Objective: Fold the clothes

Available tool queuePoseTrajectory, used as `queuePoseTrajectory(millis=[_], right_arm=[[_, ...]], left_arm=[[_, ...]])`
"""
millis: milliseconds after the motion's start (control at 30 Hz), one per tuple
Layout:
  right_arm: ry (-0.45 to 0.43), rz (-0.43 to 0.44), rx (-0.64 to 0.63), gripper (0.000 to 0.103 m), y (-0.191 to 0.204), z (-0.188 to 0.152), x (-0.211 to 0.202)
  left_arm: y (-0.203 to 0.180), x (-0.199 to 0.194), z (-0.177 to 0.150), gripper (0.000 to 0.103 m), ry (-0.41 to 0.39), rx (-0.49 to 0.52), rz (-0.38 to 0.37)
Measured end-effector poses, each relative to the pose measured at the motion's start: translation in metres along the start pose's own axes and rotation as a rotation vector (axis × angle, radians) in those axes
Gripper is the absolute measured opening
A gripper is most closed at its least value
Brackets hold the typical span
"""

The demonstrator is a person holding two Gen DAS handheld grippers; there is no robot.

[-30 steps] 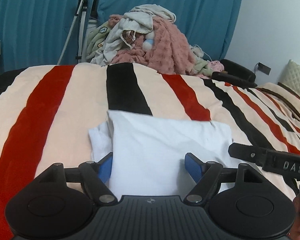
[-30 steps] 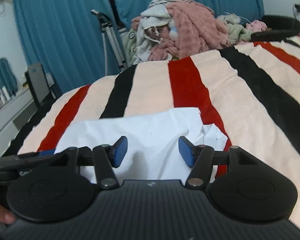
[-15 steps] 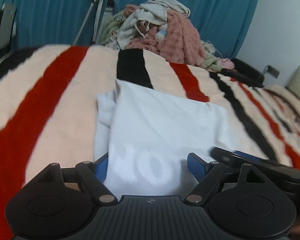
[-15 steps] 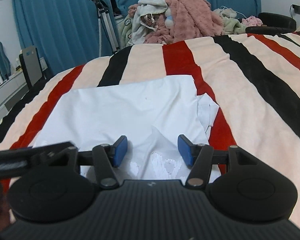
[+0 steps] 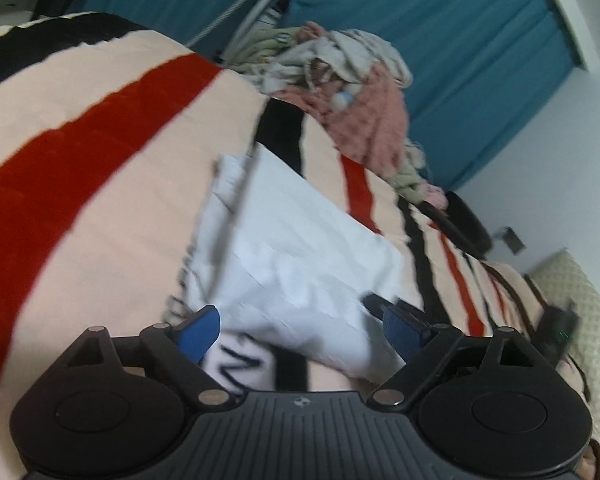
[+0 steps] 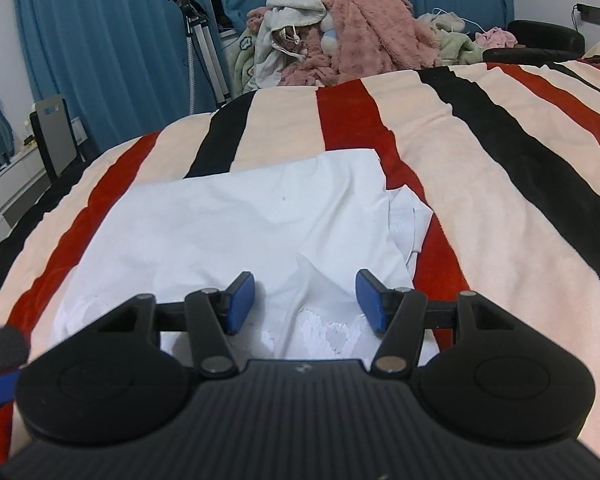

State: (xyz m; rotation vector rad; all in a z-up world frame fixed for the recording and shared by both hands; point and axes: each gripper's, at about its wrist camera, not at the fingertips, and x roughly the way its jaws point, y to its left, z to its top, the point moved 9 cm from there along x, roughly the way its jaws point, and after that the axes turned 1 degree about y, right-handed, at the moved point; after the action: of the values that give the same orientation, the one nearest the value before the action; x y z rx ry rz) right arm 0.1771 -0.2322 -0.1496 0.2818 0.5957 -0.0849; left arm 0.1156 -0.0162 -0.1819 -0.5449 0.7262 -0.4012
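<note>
Since half a sec ago, left tool (image 5: pixel 300 330) has rolled hard to one side, so its view is tilted and blurred; right tool (image 6: pixel 305 300) has barely shifted, just nudged fwd over the near hem.

White T-shirt (image 6: pixel 236 232) lies partly folded on the striped blanket (image 6: pixel 500 184) of the bed, one sleeve (image 6: pixel 410 220) poking out on the right edge. Both tools are spread wide w/ nothing between the blue pads; the near edge of the shirt sits under and between each pair. Right tool's tip shows low right in the left view, just beside the left tool.

Risks from here, imo:
- Left tool is tilted, so if it closes now it may pinch only the top layer, or grab blanket w/ the cloth; fold then drags skewed.
- Tools are near each other; a quick swing could knock them together.
- Loose sleeve may slide out further when the hem lifts, leaving a lump at the edge.
- Uneven lift btw the two sides would crease the fabric diagonally.

Laundry pile (image 6: pixel 340 24) at the far end is well apart, no bother.
</note>
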Motion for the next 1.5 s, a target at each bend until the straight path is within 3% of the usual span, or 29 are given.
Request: queuePoseTrajectory(millis=[133,267,333,433,567,633,700,800,967,1100,1200,1300,1400,1500], right_arm=[[-0.005,-0.014,0.024,0.058,-0.004,0.002,0.0],[-0.01,-0.025,0.061,0.058,-0.01,0.003,0.0],[-0.008,-0.022,0.078,0.058,-0.012,0.002,0.0],[-0.006,-0.022,0.082,0.058,-0.013,0.002,-0.001],[-0.018,-0.022,0.113,0.058,-0.016,0.004,-0.006],[-0.029,-0.012,0.165,0.061,-0.02,0.008,-0.013],[-0.029,0.051,0.28,0.062,-0.024,0.012,-0.023],[0.009,0.226,0.51,0.09,-0.025,0.01,-0.039],[0.183,0.45,0.796,0.089,-0.016,-0.021,-0.044],[0.311,0.496,0.987,0.089,-0.016,-0.054,-0.025],[0.345,0.489,1.126,0.086,-0.021,-0.073,-0.018],[0.312,0.456,1.139,0.087,-0.029,-0.07,-0.014],[0.269,0.394,1.161,0.069,-0.044,-0.072,-0.007],[0.233,0.359,1.213,0.063,-0.057,-0.076,0.0]], left_arm=[[-0.006,0.016,-0.022,0.093,0.061,-0.089,-0.071],[0.006,0.051,-0.025,0.092,0.075,-0.213,-0.055],[0.014,0.055,-0.014,0.083,0.009,-0.268,-0.031],[0.03,0.059,-0.004,0.079,-0.056,-0.389,-0.003],[0.041,0.061,-0.001,0.055,-0.076,-0.426,0.04],[0.044,0.06,-0.001,0.047,-0.073,-0.428,0.036],[0.045,0.058,-0.001,0.036,-0.078,-0.431,0.019],[0.045,0.054,-0.001,0.031,-0.086,-0.433,-0.006],[0.046,0.048,-0.002,0.029,-0.084,-0.44,-0.024],[0.046,0.05,-0.001,0.029,-0.081,-0.438,-0.021],[0.047,0.051,-0.001,0.029,-0.076,-0.456,-0.025],[0.048,0.055,0.001,0.029,-0.071,-0.472,-0.029],[0.05,0.057,0.001,0.029,-0.067,-0.481,-0.032],[0.05,0.059,0.001,0.029,-0.066,-0.478,-0.035]])
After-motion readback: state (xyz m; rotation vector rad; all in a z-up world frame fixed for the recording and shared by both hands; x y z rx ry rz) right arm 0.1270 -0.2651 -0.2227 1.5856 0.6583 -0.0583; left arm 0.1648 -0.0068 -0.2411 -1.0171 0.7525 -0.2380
